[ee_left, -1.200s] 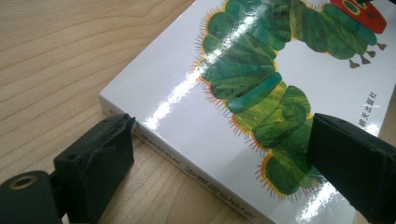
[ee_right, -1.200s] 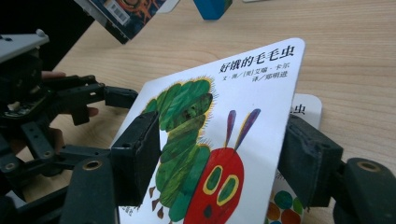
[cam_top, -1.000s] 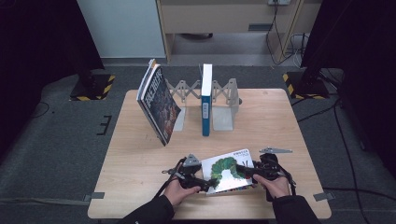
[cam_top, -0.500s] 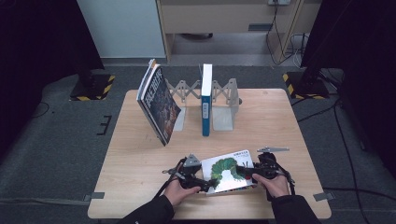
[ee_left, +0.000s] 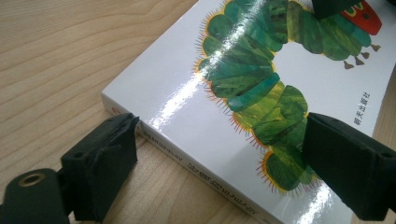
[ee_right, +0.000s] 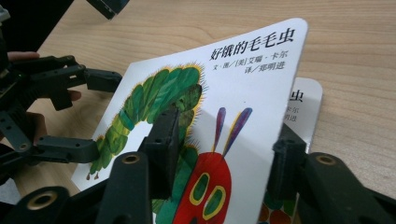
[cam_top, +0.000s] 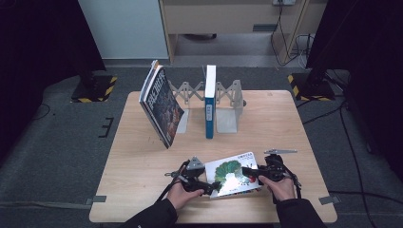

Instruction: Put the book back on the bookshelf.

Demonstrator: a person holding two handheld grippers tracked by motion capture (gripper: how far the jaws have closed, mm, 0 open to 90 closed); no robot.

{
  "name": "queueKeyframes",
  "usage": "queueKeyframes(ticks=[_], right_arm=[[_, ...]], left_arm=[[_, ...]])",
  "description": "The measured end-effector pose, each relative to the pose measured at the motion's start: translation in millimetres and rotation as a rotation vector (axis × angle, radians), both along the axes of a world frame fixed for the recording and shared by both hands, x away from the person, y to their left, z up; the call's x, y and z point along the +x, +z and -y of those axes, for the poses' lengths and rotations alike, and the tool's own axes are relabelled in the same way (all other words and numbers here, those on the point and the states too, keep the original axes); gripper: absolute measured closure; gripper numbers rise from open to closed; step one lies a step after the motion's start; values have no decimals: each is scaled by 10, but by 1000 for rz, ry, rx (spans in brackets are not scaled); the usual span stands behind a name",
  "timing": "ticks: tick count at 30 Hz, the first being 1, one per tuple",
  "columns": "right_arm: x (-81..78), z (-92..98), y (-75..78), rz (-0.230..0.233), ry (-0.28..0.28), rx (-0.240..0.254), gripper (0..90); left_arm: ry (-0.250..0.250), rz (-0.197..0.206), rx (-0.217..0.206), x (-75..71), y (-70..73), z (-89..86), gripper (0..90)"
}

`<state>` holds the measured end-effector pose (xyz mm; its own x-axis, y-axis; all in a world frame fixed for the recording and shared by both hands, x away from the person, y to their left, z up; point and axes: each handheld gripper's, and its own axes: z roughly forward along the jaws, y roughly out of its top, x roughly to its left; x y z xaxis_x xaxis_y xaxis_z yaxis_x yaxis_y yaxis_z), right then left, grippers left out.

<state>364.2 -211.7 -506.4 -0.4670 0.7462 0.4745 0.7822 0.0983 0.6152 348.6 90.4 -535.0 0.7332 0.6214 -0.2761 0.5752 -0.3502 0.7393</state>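
Left gripper (cam_top: 211,185): at the table's near edge, left of centre, held in the person's left hand (cam_top: 179,193). In its own view the two black jaws stand apart, one on the wood beside the picture book's spine, the other over the cover at the caterpillar's tail; neither presses the book.
Right gripper (ee_right: 219,154): near edge, right of centre, in the right hand (cam_top: 280,186). Its jaws are clamped on the front cover (ee_right: 219,98), one above the glossy face and one beneath it.
Picture book (cam_top: 233,173): a white board book with a green caterpillar and red head, lying between the two grippers near the table's near edge.
Front cover: lifted at the right gripper's end, tilted up off the page below; a second printed page (ee_right: 306,100) shows under it on the far side.
Table (cam_top: 142,161): pale wood, rectangular.
Dark-covered book (cam_top: 160,105): toward the far left of the table, standing tilted, its top leaning left, its lower edge on the wood.
Book rack (cam_top: 228,102): grey metal, with accordion links, along the far edge at centre.
Blue-spined book (cam_top: 209,104): upright in the rack, spine toward the person.
Floor (cam_top: 57,142): grey, around the table; tape marks by the near corners.
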Motion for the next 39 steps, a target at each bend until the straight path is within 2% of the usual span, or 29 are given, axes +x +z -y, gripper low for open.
queueKeyframes(ticks=[8,15,23,34,37,39], right_arm=[[-2,13,38,5,-2,14,590],[-1,40,78,19,-4,55,653],[-14,56,148,48,10,108,737],[-34,72,222,101,36,163,802],[-41,72,244,117,44,161,804],[-56,58,281,149,53,158,808]], left_arm=[[8,-7,6,5,26,-25,135],[15,-8,-2,10,52,-46,144],[30,-17,-29,22,82,-86,146],[25,-27,-29,22,82,-93,142],[24,-27,-29,23,82,-94,140],[25,-36,-41,25,80,-92,138]])
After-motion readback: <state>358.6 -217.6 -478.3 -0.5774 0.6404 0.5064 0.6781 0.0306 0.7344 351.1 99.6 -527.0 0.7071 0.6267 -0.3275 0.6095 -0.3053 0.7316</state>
